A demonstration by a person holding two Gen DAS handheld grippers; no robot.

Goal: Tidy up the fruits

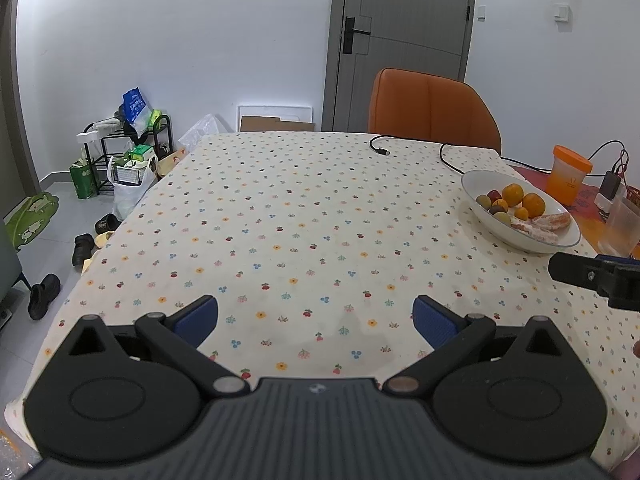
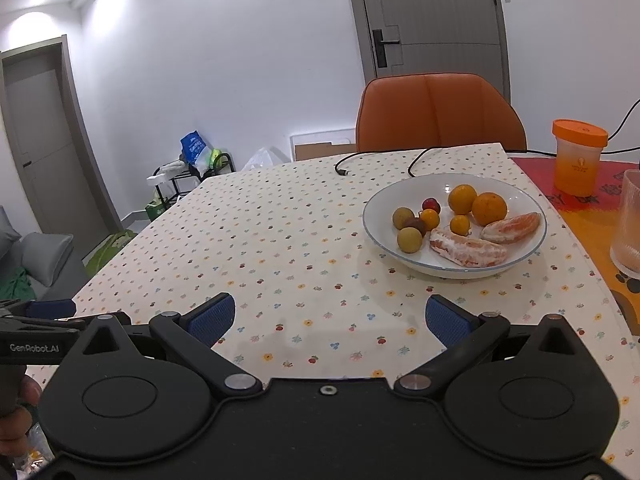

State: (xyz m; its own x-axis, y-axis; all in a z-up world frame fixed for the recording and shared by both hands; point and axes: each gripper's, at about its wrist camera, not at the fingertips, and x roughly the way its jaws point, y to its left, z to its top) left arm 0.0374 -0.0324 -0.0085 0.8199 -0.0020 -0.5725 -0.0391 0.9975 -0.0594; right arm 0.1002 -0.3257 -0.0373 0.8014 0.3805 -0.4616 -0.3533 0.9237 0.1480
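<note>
Flower-dotted cream tablecloth [image 2: 280,240] is carrying the shallow white plate [image 2: 376,224] of mixed fruit [image 2: 460,216] at right. Left gripper [image 1: 316,316] and right gripper [image 2: 330,318] are hovering wide open, empty. Risk: round fruit rolling off if nudged.

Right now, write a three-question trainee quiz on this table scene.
1. True or false: the left gripper is open.
2. Where do the two peeled segments lie? A) on the cloth B) in the white bowl C) in the orange-lidded jar
3. Fill in: the right gripper holds ____.

Key: 1 true; 2 B; 3 nothing.
</note>
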